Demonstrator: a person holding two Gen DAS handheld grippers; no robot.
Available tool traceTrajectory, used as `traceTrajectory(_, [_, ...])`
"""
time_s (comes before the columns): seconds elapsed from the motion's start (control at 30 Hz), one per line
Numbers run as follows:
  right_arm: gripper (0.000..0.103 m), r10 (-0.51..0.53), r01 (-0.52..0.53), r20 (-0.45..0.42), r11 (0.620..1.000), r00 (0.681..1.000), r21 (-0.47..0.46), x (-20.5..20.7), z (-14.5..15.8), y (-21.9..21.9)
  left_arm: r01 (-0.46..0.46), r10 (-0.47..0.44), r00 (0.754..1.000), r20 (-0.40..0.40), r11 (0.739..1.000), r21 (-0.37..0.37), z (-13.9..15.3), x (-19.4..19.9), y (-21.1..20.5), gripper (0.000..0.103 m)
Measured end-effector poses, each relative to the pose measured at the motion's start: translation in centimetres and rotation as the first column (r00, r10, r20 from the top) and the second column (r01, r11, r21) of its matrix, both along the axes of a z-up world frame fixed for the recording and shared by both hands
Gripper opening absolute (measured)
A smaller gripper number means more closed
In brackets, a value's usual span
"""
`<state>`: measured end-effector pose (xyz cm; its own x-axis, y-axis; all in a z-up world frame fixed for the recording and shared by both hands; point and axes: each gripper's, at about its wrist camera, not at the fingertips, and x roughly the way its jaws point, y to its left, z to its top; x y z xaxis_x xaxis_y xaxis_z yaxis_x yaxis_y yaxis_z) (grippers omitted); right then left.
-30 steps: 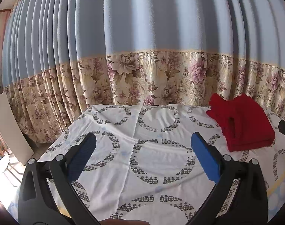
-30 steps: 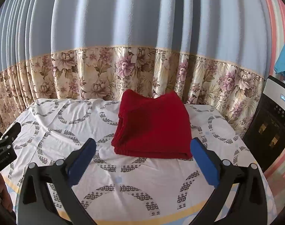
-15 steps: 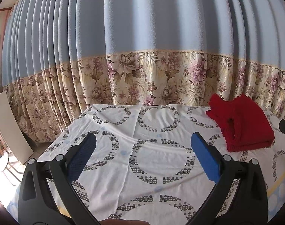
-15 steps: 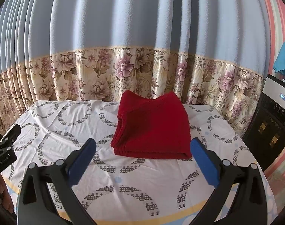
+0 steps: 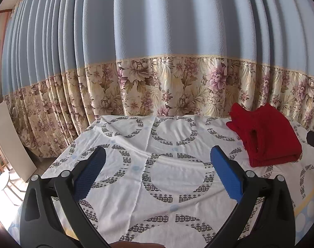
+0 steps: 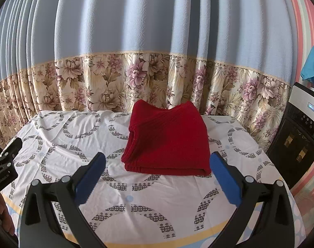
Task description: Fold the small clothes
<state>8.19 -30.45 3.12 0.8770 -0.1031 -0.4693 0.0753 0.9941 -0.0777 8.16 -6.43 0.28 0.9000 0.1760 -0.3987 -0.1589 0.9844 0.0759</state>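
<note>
Folded red ribbed-knit garment [image 6: 167,142] lying straight ahead of the right gripper [image 6: 157,175], just beyond its blue textured pads [image 6: 225,177], flat on the worktop under a white cloth printed with grey dotted rings [image 6: 123,194]. Right gripper spread wide, nothing between its fingers, apart from the knit. Same garment [image 5: 264,138] ahead and far to the right of the left gripper [image 5: 157,175], well apart from it. Left gripper likewise spread wide and empty, over bare cloth [image 5: 157,175]. Garment a thick rectangular stack, several layered edges along the near side, soft rounded corners, a dip along the far edge. Cloth thin, creased. Beyond both grippers, pleated pale-blue curtain with a glossy beige floral border [image 6: 136,41]. Far right of the right gripper, a black-and-white water dispenser [image 6: 301,136].
</note>
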Motion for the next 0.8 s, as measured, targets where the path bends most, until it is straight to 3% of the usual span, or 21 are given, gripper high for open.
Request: traceTrajectory(0.8, [0.101, -0.02, 0.02, 0.007, 1.0, 1.0, 0.007, 0.35, -0.02, -0.38, 0.002, -0.002, 1.0, 0.007, 1.0, -0.003, 0.3, -0.24, -0.11, 0.1])
